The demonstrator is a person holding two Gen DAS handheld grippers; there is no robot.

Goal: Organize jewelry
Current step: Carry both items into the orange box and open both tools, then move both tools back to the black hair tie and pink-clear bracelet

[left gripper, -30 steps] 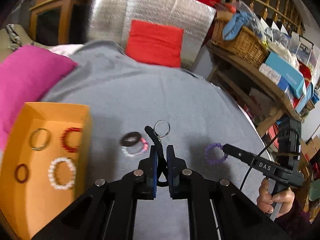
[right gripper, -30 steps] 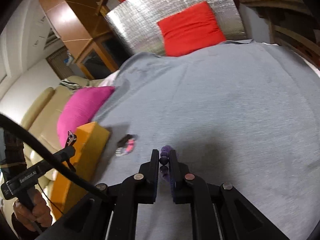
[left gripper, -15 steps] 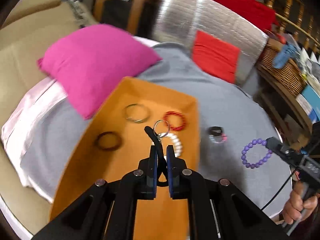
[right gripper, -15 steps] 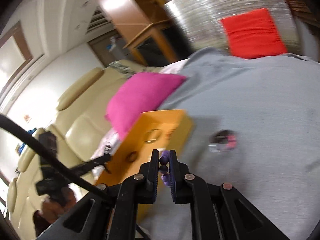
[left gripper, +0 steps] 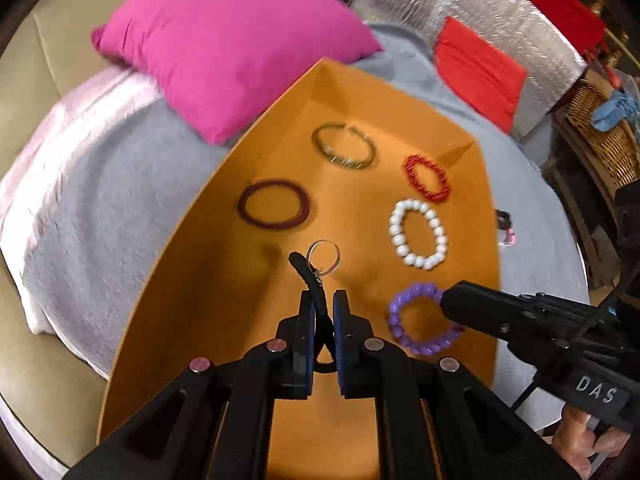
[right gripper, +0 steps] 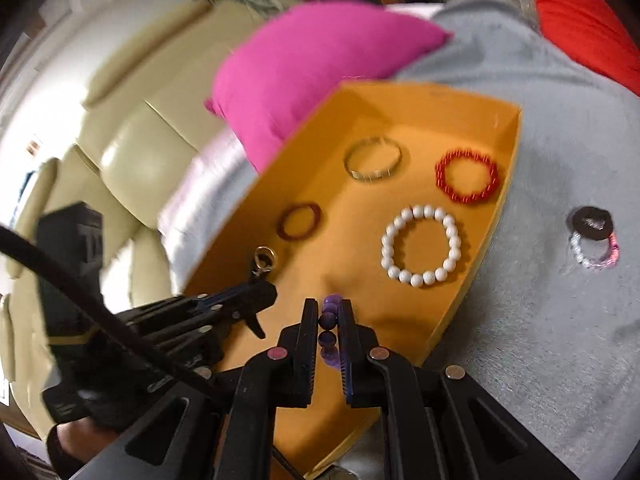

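Note:
An orange box (left gripper: pixel 486 216) (right gripper: pixel 492 220) lies on the grey cloth. In it lie a metal bangle (left gripper: pixel 344 151) (right gripper: pixel 373 159), a red bead bracelet (left gripper: pixel 426 177) (right gripper: pixel 467 176), a dark maroon ring (left gripper: pixel 274 204) (right gripper: pixel 299 222) and a white pearl bracelet (left gripper: pixel 418 233) (right gripper: pixel 420 245). My left gripper (left gripper: pixel 323 316) is shut on a black cord with a metal ring (left gripper: pixel 323 256) (right gripper: pixel 264 260), held over the box. My right gripper (right gripper: pixel 329 318) is shut on a purple bead bracelet (left gripper: pixel 420 318) (right gripper: pixel 330 312), also over the box.
A dark ring and a clear-pink bracelet (right gripper: pixel 594 240) (left gripper: pixel 505 229) lie on the grey cloth (right gripper: pixel 560 300) right of the box. A pink pillow (left gripper: pixel 228 40) (right gripper: pixel 312 56) sits behind the box. A red cushion (left gripper: pixel 476 68) and a wicker basket (left gripper: pixel 600 136) are at the far right.
Both grippers have moved left from the grey cloth to over the orange box, each still holding its piece. The box now fills the middle of both views.

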